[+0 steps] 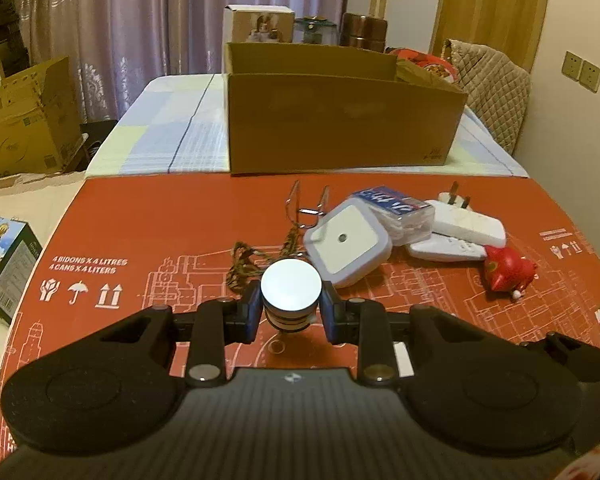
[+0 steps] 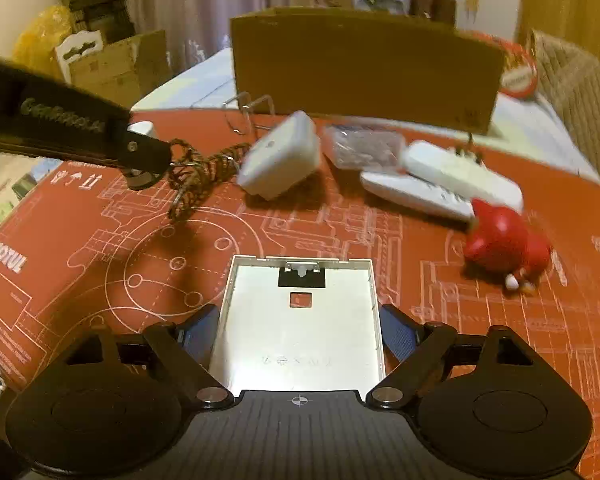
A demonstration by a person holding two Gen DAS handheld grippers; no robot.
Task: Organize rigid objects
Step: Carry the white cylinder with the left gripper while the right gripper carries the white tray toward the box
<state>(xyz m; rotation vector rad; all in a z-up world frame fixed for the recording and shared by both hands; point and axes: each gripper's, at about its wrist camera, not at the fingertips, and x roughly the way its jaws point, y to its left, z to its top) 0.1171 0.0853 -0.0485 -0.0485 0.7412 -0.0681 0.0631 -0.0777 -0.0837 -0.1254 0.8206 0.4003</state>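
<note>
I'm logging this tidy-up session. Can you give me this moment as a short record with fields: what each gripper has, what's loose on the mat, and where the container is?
left gripper: shut on a round silver-topped puck
right gripper: jaws around a flat metal tray; contact unclear
surface: red printed mat
loose items: square white night light, clear plastic case, white plug adapter, red figurine, braided cord
container: open cardboard box, behind the mat

Round silver-topped knob (image 1: 291,290) upright; flat silver tray (image 2: 300,320) on red board
</note>
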